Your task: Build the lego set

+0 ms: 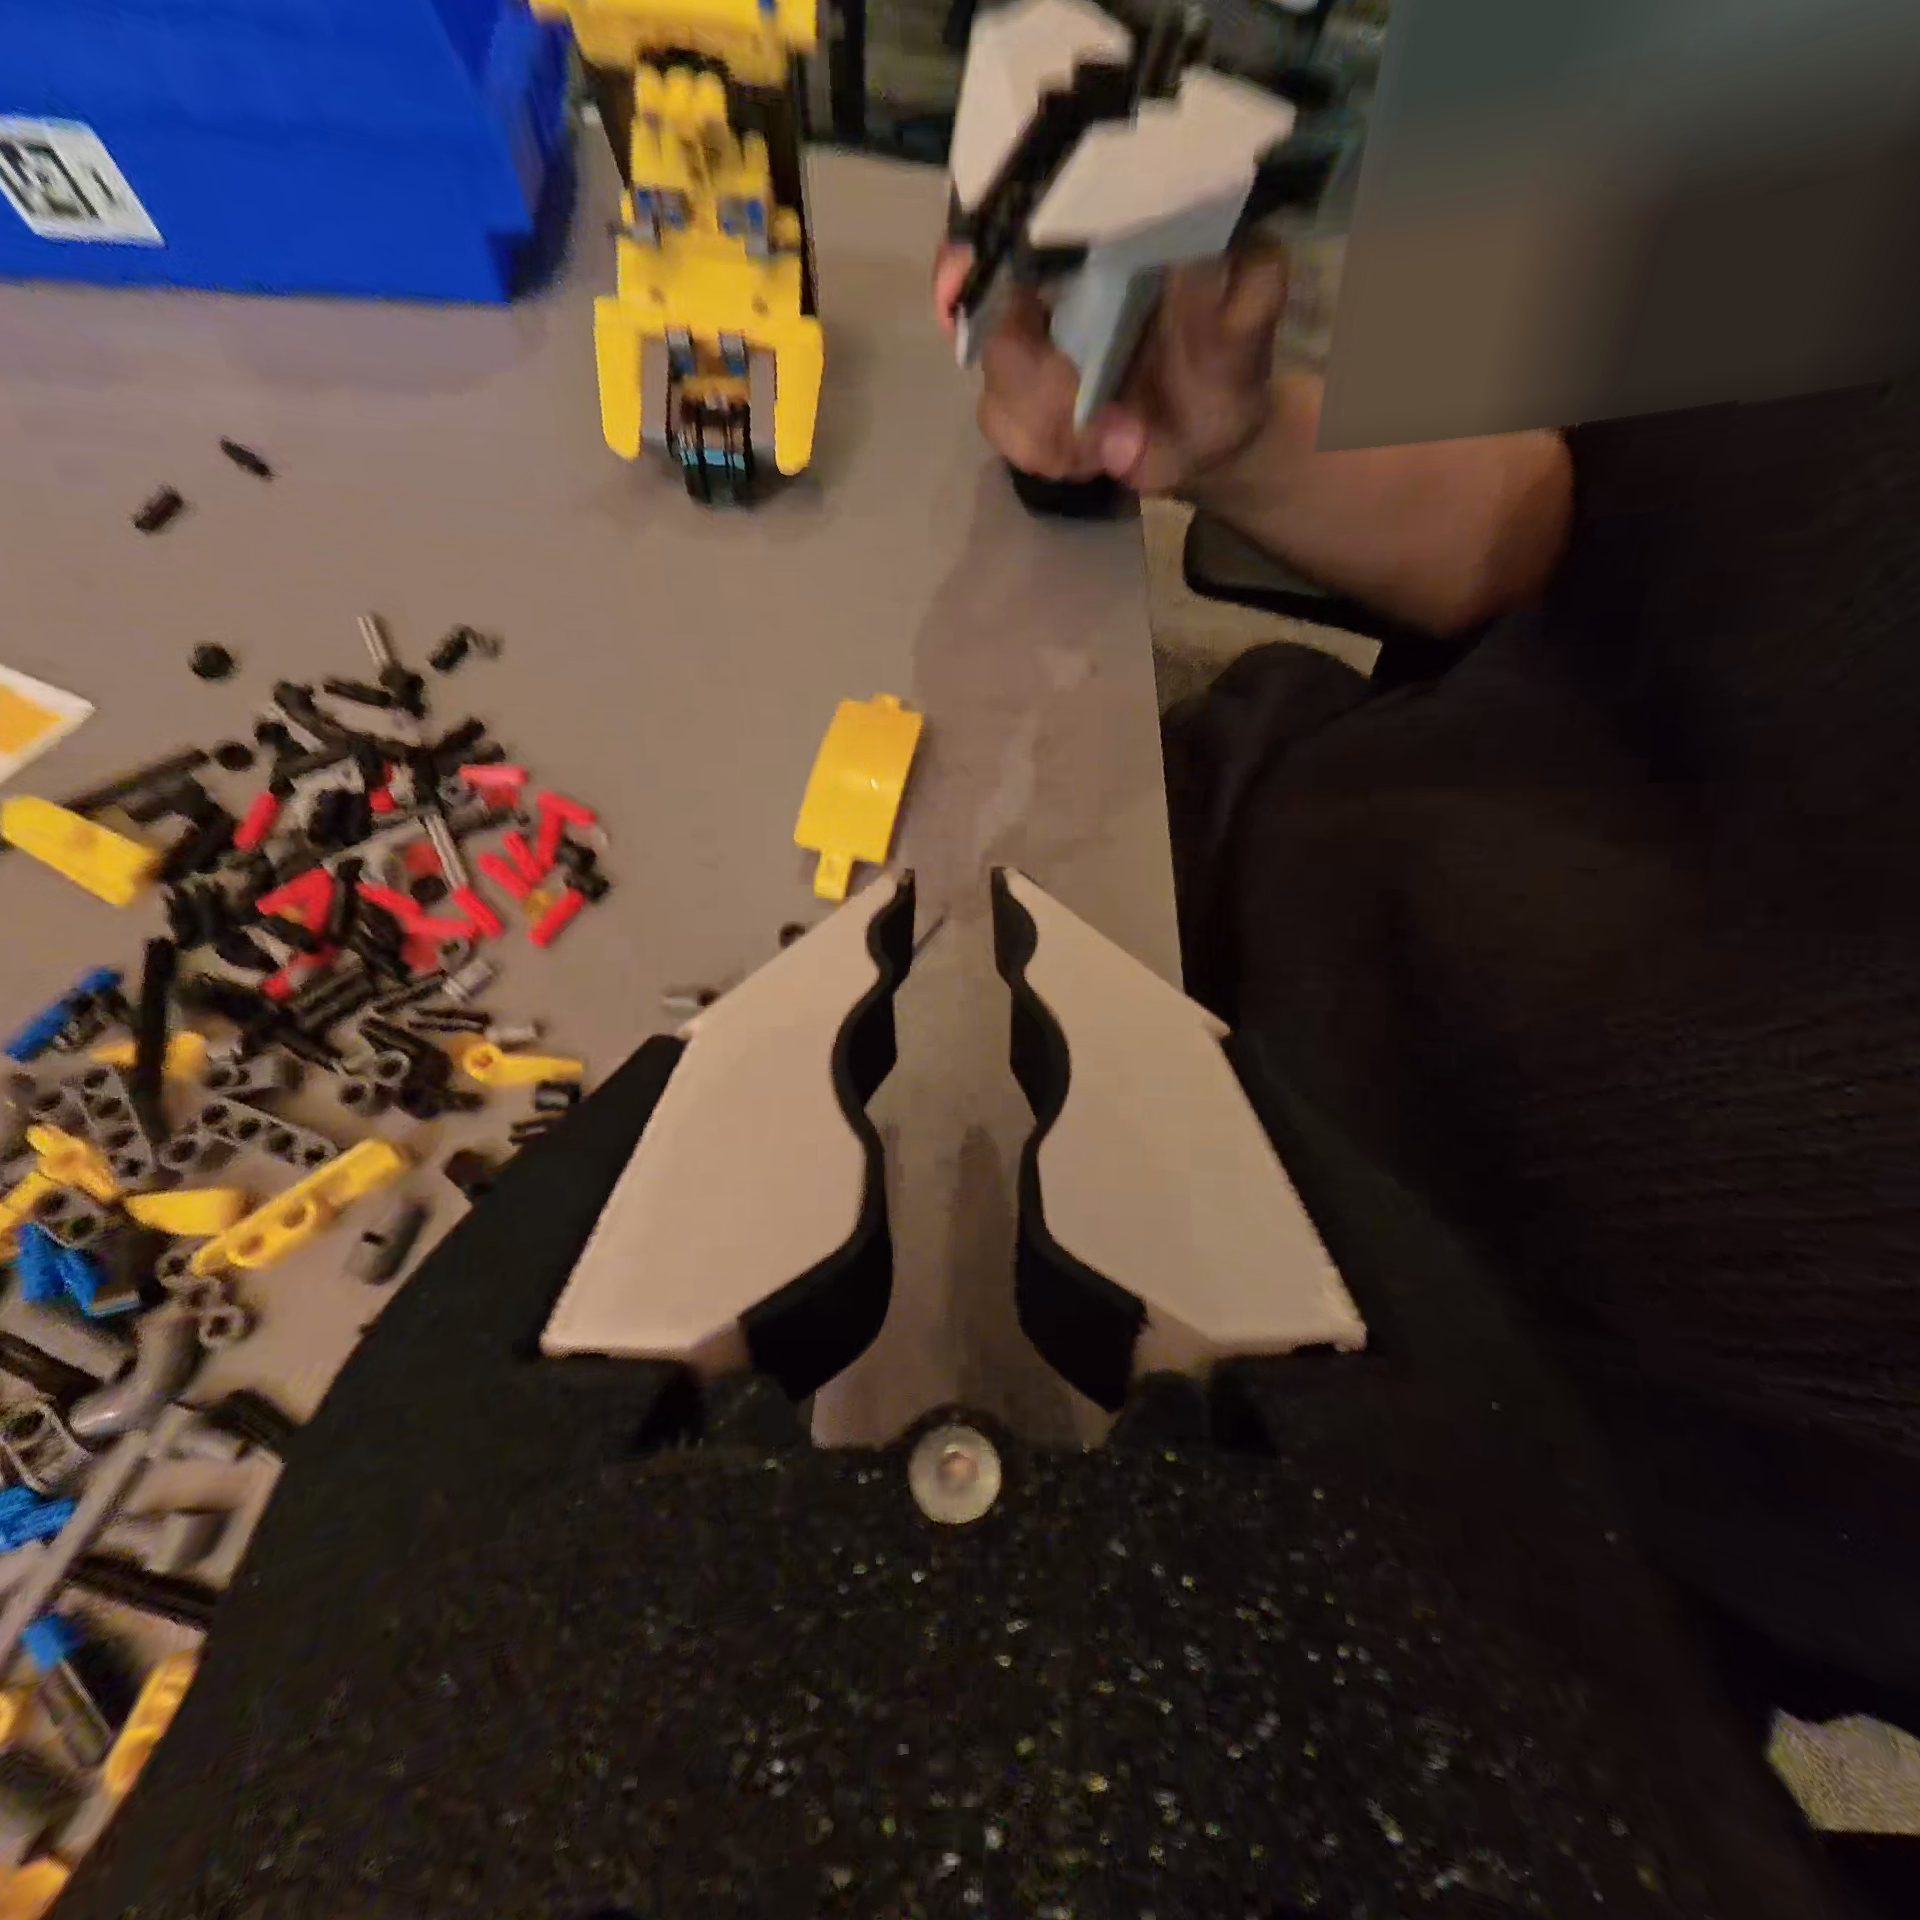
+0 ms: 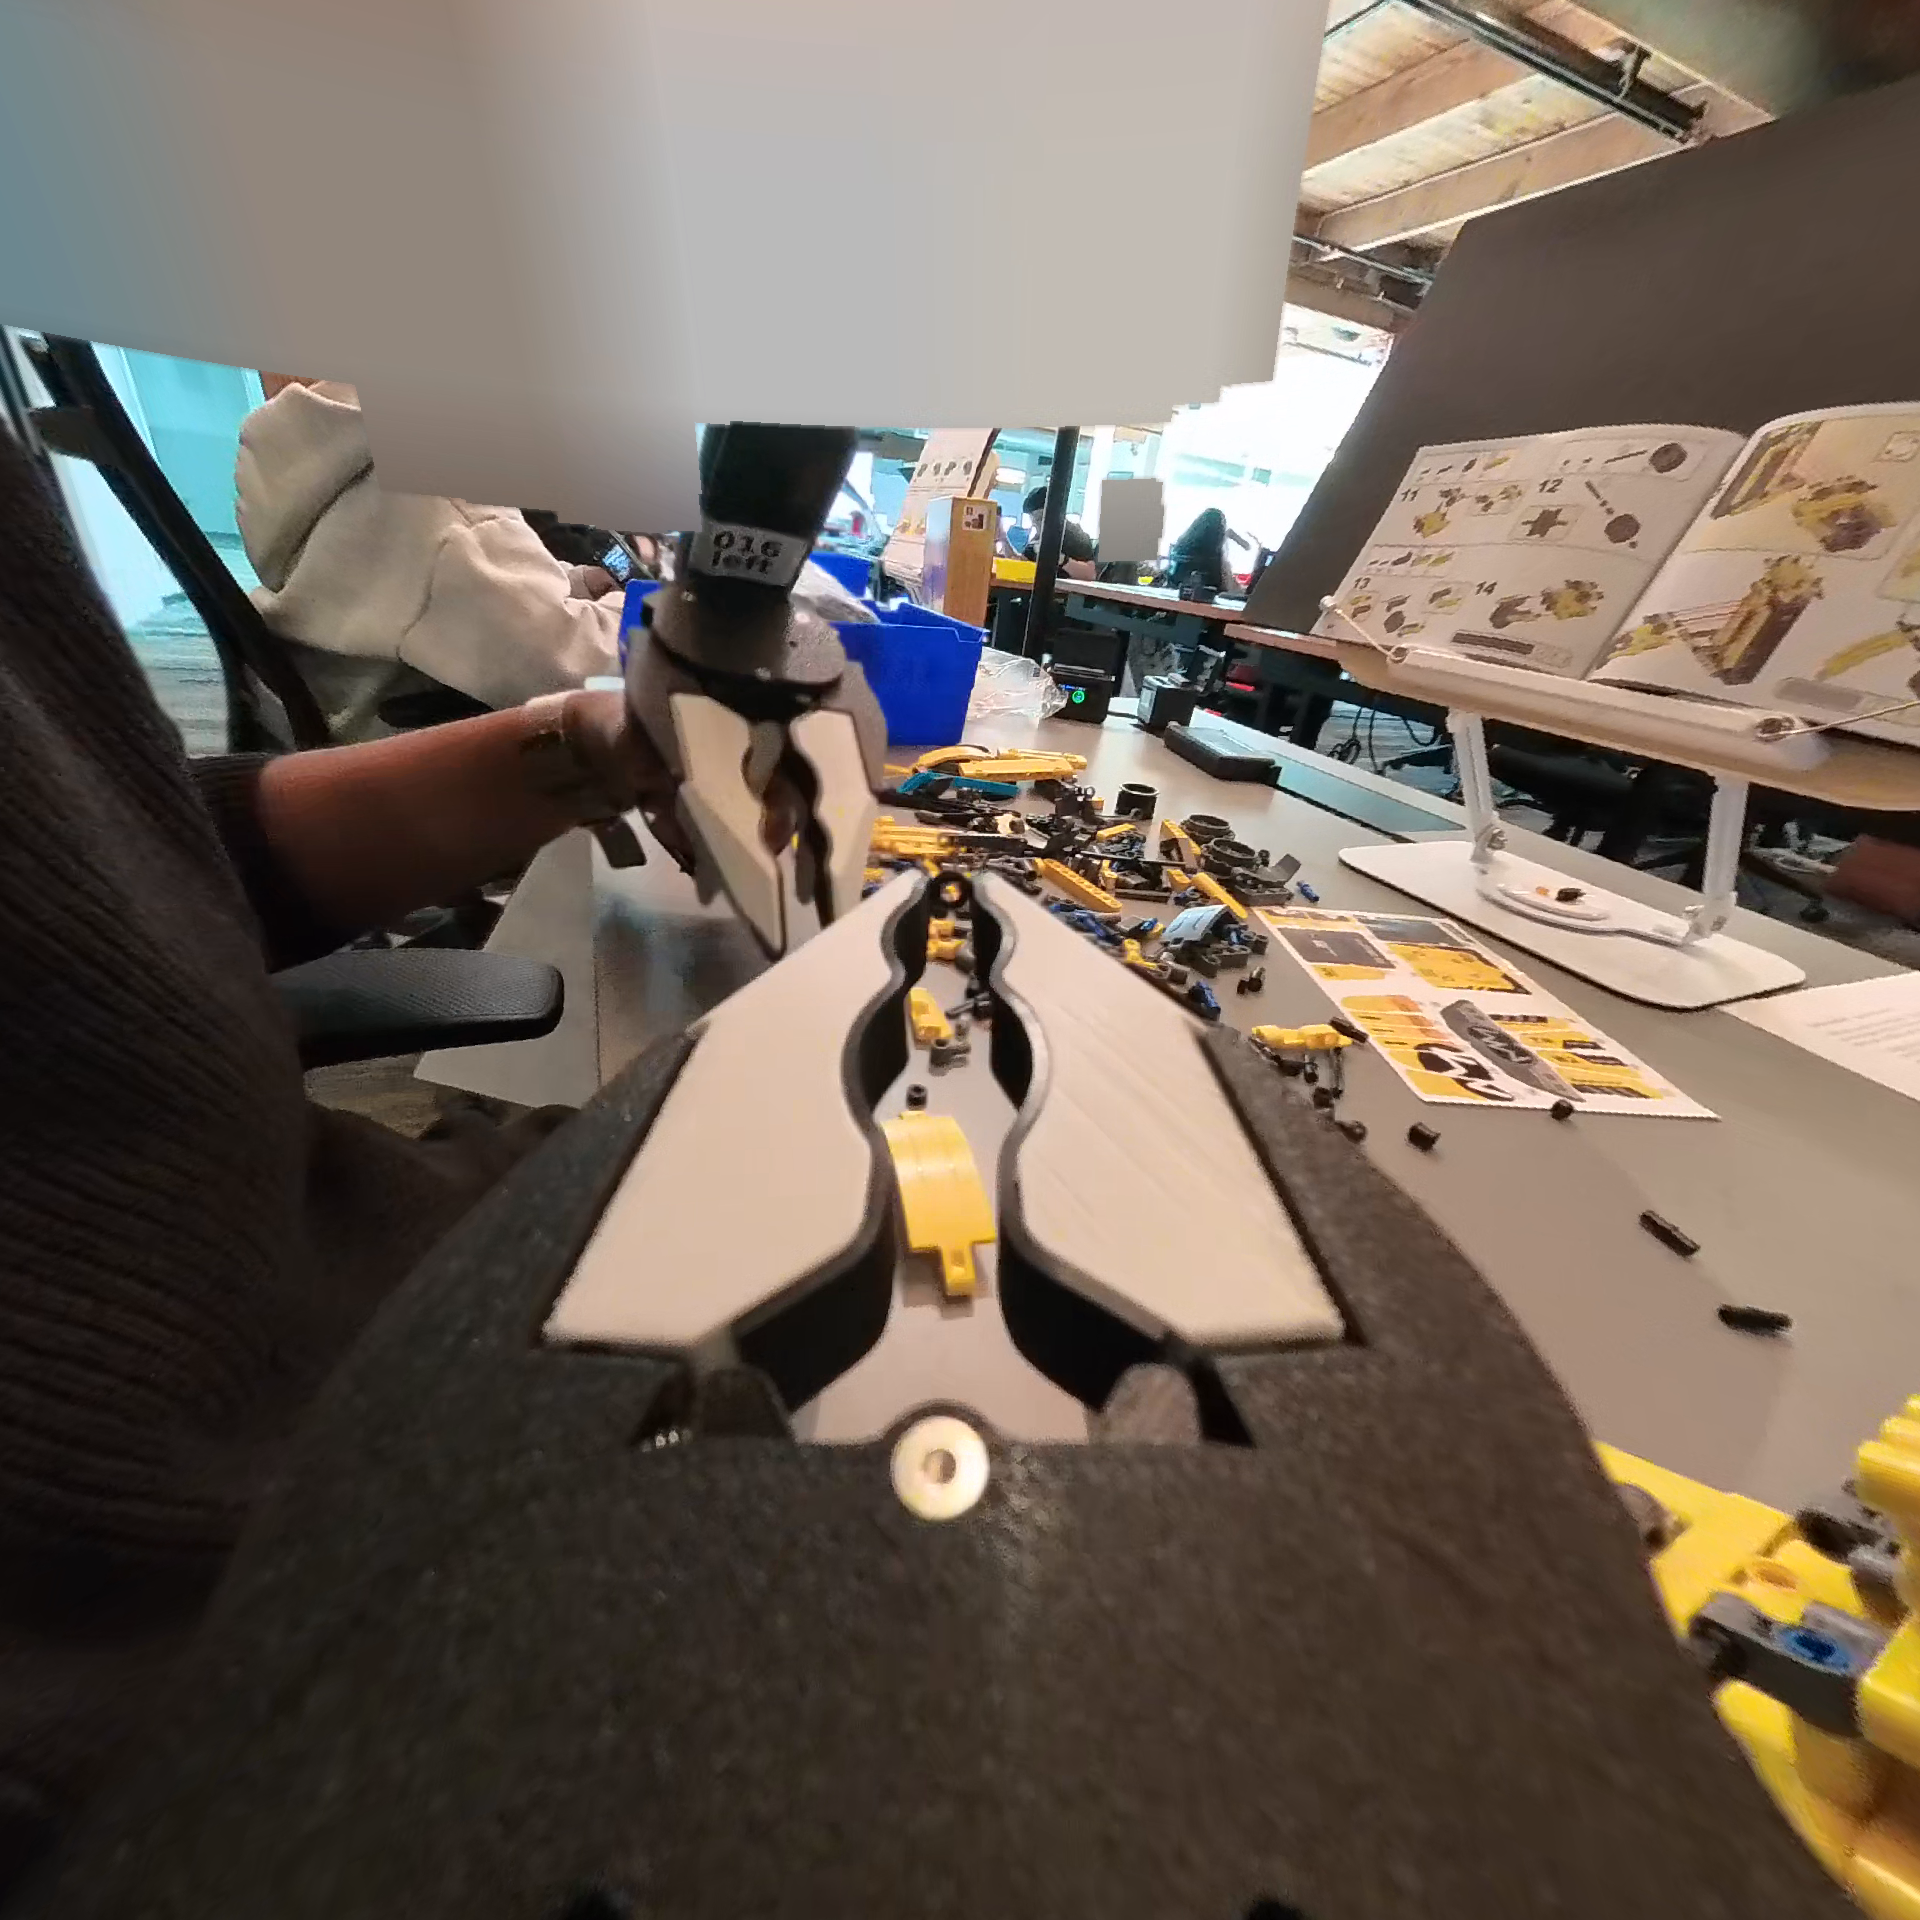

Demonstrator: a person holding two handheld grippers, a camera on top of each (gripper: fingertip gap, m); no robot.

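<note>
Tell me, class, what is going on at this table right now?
A person holds a two-finger gripper in each hand over a grey table strewn with building-toy parts. The left gripper is open and empty, hovering near the table edge beside a loose curved yellow panel. The right gripper is also open and holds nothing. A heap of small parts lies to one side, a partly built yellow model stands farther off, and an instruction booklet rests open on a stand.
</note>
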